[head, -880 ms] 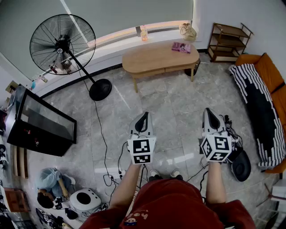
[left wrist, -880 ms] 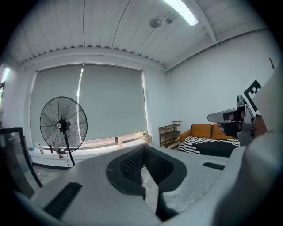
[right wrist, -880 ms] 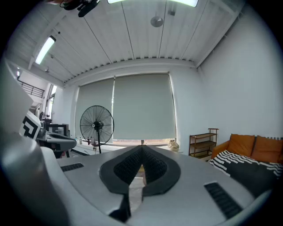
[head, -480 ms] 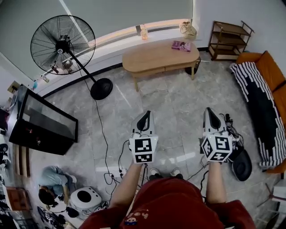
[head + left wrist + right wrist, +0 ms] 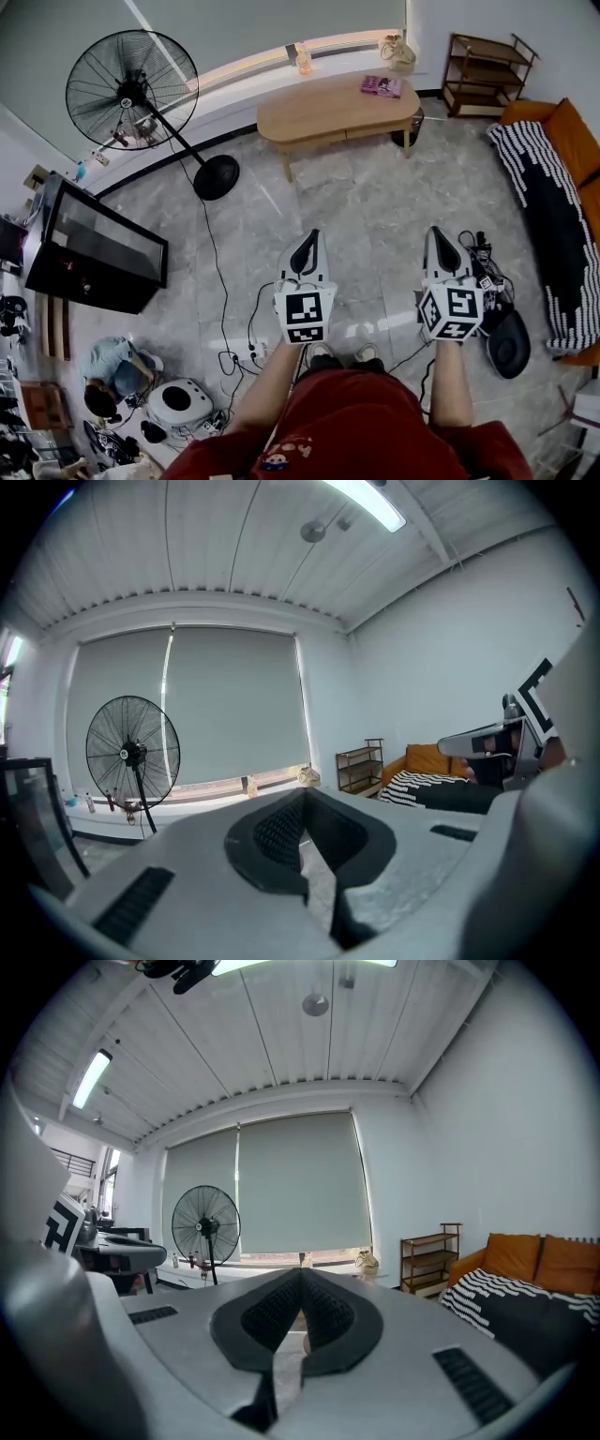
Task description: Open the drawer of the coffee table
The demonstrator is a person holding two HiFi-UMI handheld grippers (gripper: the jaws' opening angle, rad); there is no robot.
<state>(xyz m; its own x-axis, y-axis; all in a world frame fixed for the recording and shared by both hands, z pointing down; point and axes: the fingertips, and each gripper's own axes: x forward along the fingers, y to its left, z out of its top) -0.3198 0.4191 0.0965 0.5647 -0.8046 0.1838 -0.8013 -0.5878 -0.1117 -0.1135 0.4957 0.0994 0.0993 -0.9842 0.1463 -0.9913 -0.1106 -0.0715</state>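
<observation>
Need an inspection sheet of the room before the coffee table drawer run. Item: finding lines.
Surface: glossy grey tile floor.
Job's things: coffee table far ahead by the window wall; its drawer shows no gap and looks shut.
Clutter: pink book on the tabletop.
Grippers: left gripper and right gripper both shut, nothing between the jaws, touching nothing.
Cables: fan cord runs over the floor toward the person's feet; cable tangle beside the right gripper.
Surroundings: pedestal fan, orange sofa with striped blanket, wooden shelf, glass cabinet, crouched person at lower left.
</observation>
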